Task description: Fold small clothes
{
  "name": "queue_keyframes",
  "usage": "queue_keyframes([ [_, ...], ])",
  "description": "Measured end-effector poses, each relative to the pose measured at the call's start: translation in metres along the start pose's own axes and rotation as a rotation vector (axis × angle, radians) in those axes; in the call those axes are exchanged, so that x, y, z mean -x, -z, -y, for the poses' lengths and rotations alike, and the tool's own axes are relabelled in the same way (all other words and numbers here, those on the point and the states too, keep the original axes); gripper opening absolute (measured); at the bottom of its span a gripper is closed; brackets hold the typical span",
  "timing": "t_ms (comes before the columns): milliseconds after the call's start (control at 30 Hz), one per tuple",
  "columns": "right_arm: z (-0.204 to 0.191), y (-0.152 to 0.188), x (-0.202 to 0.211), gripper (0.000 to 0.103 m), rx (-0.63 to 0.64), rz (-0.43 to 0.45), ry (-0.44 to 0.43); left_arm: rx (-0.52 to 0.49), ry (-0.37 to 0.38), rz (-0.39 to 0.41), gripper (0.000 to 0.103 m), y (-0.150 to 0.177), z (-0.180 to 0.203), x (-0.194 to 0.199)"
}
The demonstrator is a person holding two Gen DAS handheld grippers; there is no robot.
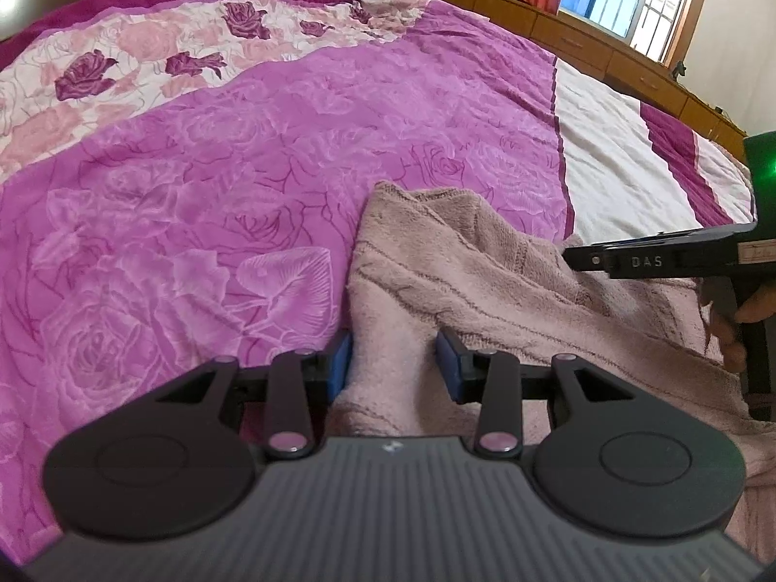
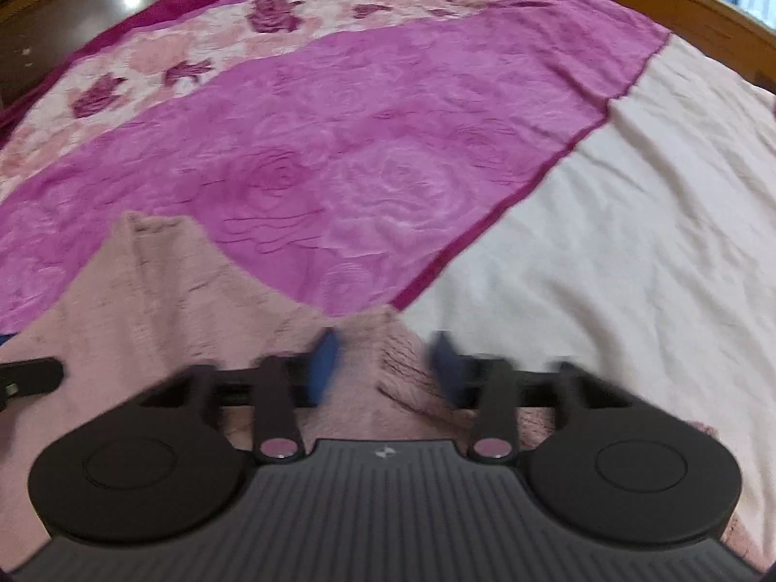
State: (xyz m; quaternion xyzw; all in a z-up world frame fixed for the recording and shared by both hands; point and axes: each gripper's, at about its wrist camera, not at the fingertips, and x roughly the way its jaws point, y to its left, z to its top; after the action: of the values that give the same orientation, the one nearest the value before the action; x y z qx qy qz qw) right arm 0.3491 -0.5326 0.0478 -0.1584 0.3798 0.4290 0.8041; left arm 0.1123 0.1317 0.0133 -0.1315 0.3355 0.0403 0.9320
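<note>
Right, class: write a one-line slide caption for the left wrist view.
Left gripper, jaws open, straddles a ridge of the pink garment on the floral bedspread, right gripper alongside.

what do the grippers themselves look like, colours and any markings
Both match. The left gripper and right gripper each have a ribbed dark grey body bearing a small pale logo, two round black discs at the sides, black link arms with shiny round pins, and blue pads on the fingers. Seen side-on from the left wrist camera, the right one shows white letters "DAS". No cables or sleeves are visible.
</note>
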Motion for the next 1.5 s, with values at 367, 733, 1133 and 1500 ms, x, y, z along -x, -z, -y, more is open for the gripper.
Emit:
queue_keyframes([
  [367,-0.015,0.009,0.013,0.008,0.048,0.110,0.233,-0.013,-0.014,0.018,0.041,0.004,0.004,0.002],
  [733,0.014,0.014,0.074,0.057,-0.074,0.218,0.212,-0.023,-0.013,0.027,0.041,0.005,0.003,0.003],
  [1133,0.167,0.089,0.118,0.068,-0.280,0.047,0.242,-0.070,-0.059,0.044,0.042,0.008,0.013,0.002],
  [1500,0.136,0.103,0.121,0.008,-0.162,0.029,0.129,-0.089,-0.073,0.057,0.042,0.011,0.016,0.001],
])
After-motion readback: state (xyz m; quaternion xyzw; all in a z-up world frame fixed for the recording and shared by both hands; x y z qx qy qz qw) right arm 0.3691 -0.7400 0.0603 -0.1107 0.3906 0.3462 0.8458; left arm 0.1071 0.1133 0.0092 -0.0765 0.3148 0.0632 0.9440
